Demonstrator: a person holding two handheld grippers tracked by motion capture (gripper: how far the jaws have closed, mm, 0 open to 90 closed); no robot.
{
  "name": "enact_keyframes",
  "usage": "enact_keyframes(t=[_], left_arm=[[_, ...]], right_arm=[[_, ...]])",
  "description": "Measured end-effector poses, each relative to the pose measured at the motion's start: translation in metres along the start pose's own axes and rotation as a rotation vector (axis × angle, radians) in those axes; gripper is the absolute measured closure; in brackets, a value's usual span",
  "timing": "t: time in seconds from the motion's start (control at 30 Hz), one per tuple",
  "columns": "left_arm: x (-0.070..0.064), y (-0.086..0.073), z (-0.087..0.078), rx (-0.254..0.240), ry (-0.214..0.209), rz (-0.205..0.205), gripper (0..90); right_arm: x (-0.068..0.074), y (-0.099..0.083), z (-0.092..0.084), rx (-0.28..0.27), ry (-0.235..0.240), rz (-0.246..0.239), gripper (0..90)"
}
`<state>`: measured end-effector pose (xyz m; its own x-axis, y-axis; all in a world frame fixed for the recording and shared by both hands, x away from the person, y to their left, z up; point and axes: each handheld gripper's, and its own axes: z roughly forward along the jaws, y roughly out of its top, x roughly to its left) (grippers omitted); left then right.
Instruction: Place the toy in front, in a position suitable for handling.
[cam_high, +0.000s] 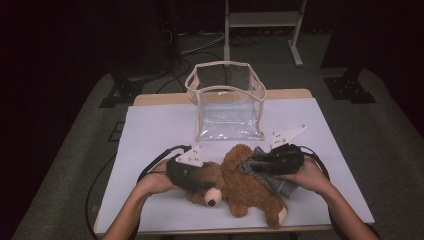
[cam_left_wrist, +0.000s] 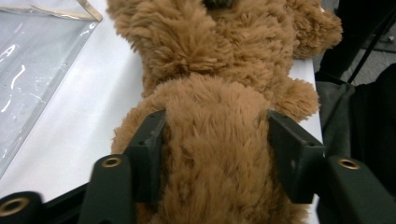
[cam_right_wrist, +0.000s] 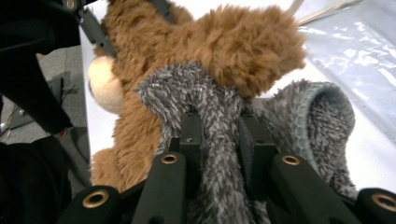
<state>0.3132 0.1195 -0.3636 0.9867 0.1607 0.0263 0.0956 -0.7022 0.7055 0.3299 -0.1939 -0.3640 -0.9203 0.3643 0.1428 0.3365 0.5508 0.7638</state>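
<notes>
Clear plastic bag (cam_high: 227, 107) with cream trim stands open at the far middle of the surface (cam_high: 150, 135), which is covered in white. White metal frame (cam_high: 262, 20) on the grey floor (cam_high: 380, 130) behind; dark stand feet (cam_high: 348, 89) either side.

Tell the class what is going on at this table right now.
A person works with a gripper in each hand on a brown plush teddy bear lying on the white table cover. The left gripper has the bear's body between its jaws. The right gripper is clamped on a fuzzy grey knitted garment at the bear, which looks like doll clothing. A clear plastic bag with beige trim stands open behind them.
</notes>
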Motion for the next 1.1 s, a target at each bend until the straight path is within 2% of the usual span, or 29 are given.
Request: enact_keyframes(t=[0.07, 0.17, 0.3, 0.43, 0.57, 0.7, 0.77, 0.83, 0.87, 0.9, 0.97, 1.1], left_arm=[[0.001, 0.008, -0.003, 0.021, 0.002, 0.008, 36.4], [0.002, 0.021, -0.004, 0.024, -0.009, 0.021, 33.5], [0.004, 0.041, 0.007, 0.038, -0.028, 0.046, 31.7], [0.013, 0.052, 0.023, 0.030, -0.065, 0.028, 29.8], [0.020, 0.058, 0.032, 0.033, -0.078, 0.010, 27.3], [0.023, 0.062, 0.045, 0.077, -0.105, 0.016, 27.8], [0.023, 0.063, 0.050, 0.091, -0.126, 0.023, 33.6], [0.022, 0.064, 0.053, 0.088, -0.149, 0.053, 49.7], [0.021, 0.065, 0.052, 0.076, -0.141, 0.063, 60.0], [0.021, 0.066, 0.051, 0.072, -0.131, 0.072, 66.3], [0.021, 0.068, 0.049, 0.064, -0.096, 0.085, 71.2], [0.026, 0.077, 0.044, 0.040, -0.032, 0.111, 73.1]], right_arm=[[0.003, -0.002, 0.001, 0.002, -0.002, -0.001, 73.6], [0.008, -0.006, 0.000, 0.010, -0.007, -0.009, 73.8], [0.015, -0.009, 0.000, 0.004, -0.010, -0.022, 73.9], [0.016, -0.012, -0.001, -0.008, -0.003, -0.019, 73.9], [0.017, -0.014, -0.001, -0.013, 0.000, -0.021, 73.9], [0.018, -0.014, -0.001, -0.012, -0.004, -0.026, 74.0], [0.019, -0.014, -0.001, -0.013, -0.007, -0.025, 74.0], [0.020, -0.014, -0.001, -0.014, -0.008, -0.028, 73.9], [0.020, -0.015, -0.001, -0.015, -0.011, -0.030, 73.9], [0.020, -0.015, -0.002, -0.018, -0.021, -0.033, 73.8], [0.018, -0.014, -0.005, -0.031, -0.043, -0.024, 73.5], [0.008, -0.007, -0.014, -0.051, -0.091, -0.009, 73.4]])
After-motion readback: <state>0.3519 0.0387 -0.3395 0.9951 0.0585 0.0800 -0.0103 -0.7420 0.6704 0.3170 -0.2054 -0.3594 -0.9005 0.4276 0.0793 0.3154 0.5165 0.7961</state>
